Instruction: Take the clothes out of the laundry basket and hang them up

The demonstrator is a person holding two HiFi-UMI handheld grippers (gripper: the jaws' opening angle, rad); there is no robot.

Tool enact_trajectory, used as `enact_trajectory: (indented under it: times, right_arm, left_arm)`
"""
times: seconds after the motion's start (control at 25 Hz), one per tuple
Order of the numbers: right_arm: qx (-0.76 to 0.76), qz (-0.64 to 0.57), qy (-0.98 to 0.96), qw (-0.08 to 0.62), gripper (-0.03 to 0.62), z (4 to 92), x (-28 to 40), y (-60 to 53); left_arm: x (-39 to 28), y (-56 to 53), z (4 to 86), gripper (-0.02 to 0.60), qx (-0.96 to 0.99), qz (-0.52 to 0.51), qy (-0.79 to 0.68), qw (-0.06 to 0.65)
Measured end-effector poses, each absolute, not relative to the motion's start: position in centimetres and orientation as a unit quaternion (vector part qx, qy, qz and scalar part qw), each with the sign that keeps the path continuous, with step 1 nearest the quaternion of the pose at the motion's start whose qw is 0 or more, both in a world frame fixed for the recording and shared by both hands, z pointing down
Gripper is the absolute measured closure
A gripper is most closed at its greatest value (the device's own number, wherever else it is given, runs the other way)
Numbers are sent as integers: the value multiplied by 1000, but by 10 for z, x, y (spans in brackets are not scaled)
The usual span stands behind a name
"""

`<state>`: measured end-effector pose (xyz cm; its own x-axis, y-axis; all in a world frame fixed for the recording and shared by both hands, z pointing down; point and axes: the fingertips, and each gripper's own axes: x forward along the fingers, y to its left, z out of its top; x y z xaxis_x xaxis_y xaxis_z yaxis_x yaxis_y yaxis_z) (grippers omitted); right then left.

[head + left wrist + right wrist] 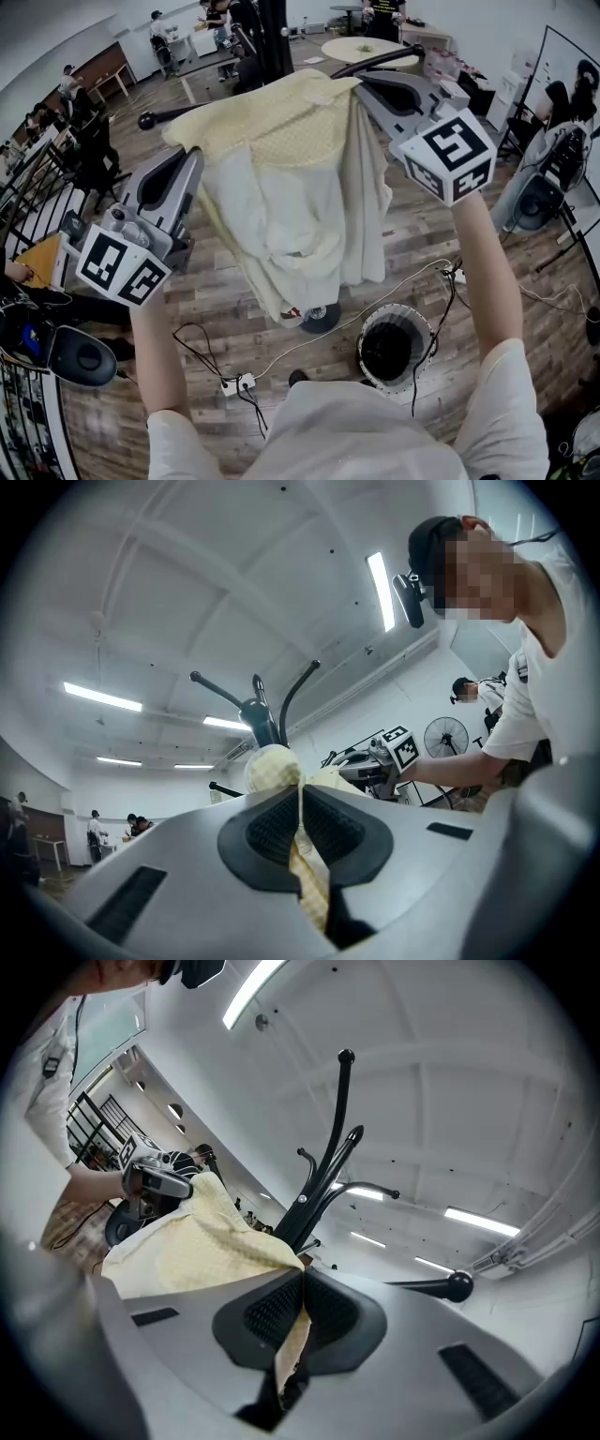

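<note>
Fingers (270, 829) of the left gripper (300, 806) pressed together on a thin fold of yellow waffle-weave garment (281, 127); cloth runs out between the pads on both sides. Right gripper (302, 1290) likewise: dark ribbed pads closed on another edge of the same garment, a strip hanging below the jaws.

Head view: both grippers raised at arm's length, left one at the garment's left edge, right one at its upper right corner. Garment spread between them, yellow top panel uppermost, paler white cloth (291, 220) hanging in loose folds beneath.

Just behind it, black coat stand (274, 37). One ball-tipped arm (147, 120) shows at the garment's left, a curved arm at its upper right. Cannot tell whether cloth touches the stand.

Below, on wood plank floor (441, 234): white laundry basket (373, 330), dark inside, near the person's feet. White power strip (236, 383) with trailing cables left of it.

Farther back: round table (367, 48), several people standing and seated along the room's edges.
</note>
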<state>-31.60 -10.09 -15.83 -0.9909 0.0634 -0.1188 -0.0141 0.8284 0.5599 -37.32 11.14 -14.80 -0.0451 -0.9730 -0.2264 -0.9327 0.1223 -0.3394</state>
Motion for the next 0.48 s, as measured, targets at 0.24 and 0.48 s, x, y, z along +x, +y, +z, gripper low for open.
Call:
enact_trajectory:
  times: [0.24, 0.48]
  right_arm:
    - [18, 285, 957, 46, 583, -135, -334, -105]
    - [21, 274, 961, 25, 583, -110, -345, -114]
  left_arm:
    - [-390, 108, -124, 554, -657, -54, 730, 181]
    - [-403, 97, -102, 554, -659, -58, 733, 158]
